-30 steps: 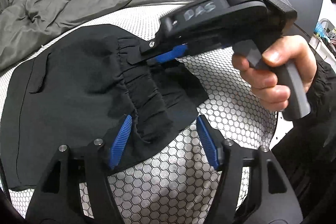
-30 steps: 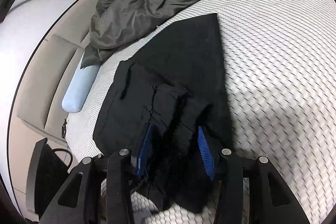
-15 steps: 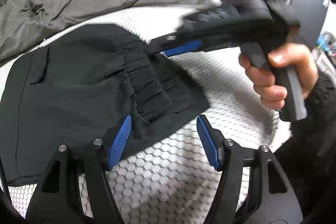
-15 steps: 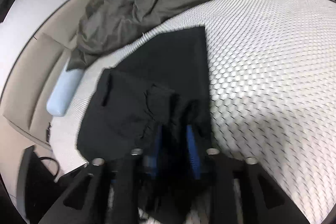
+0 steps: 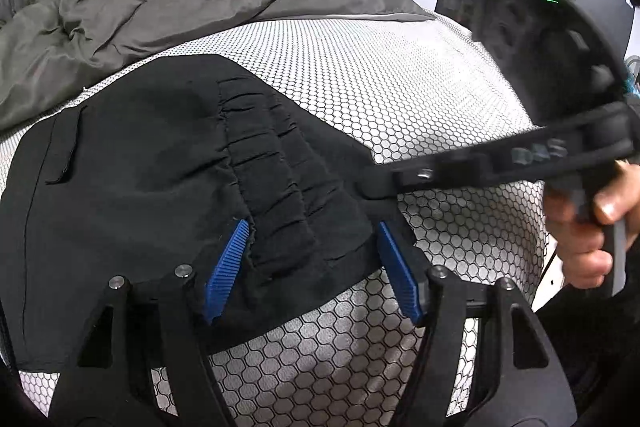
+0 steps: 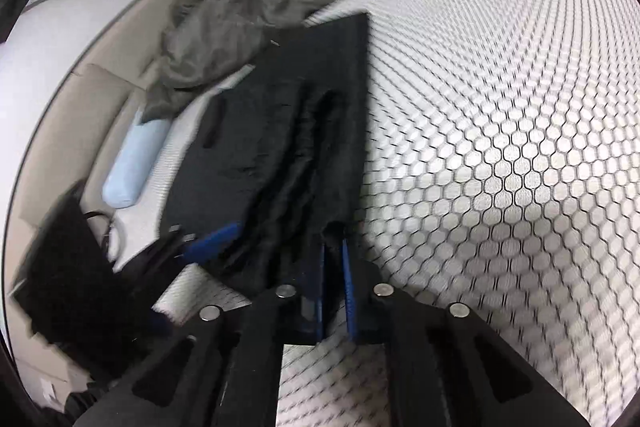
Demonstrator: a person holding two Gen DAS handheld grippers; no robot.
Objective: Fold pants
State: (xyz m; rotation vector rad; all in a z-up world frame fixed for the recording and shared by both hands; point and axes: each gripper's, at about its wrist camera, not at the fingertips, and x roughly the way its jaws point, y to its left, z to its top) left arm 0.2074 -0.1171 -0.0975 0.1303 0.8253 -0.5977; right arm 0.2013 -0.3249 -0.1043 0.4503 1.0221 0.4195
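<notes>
Black pants [image 5: 140,179] lie folded on a white honeycomb-patterned mattress [image 5: 392,83], elastic waistband toward me. My left gripper [image 5: 312,263] is open, its blue pads on either side of the waistband edge. My right gripper [image 6: 335,247] is shut on the pants' waistband corner [image 6: 332,227]; in the left wrist view its tip [image 5: 376,183] meets the right edge of the pants. The pants also show in the right wrist view [image 6: 280,131], blurred by motion.
A crumpled grey-green duvet [image 5: 140,7] lies at the far side of the mattress. A light blue pillow [image 6: 132,163] sits by the beige headboard [image 6: 64,115]. The mattress edge [image 5: 536,227] drops off at the right, by the person's hand [image 5: 588,227].
The right gripper has closed on the waistband corner and shifted toward the right edge of the pants. The left gripper has stayed open over the waistband.
</notes>
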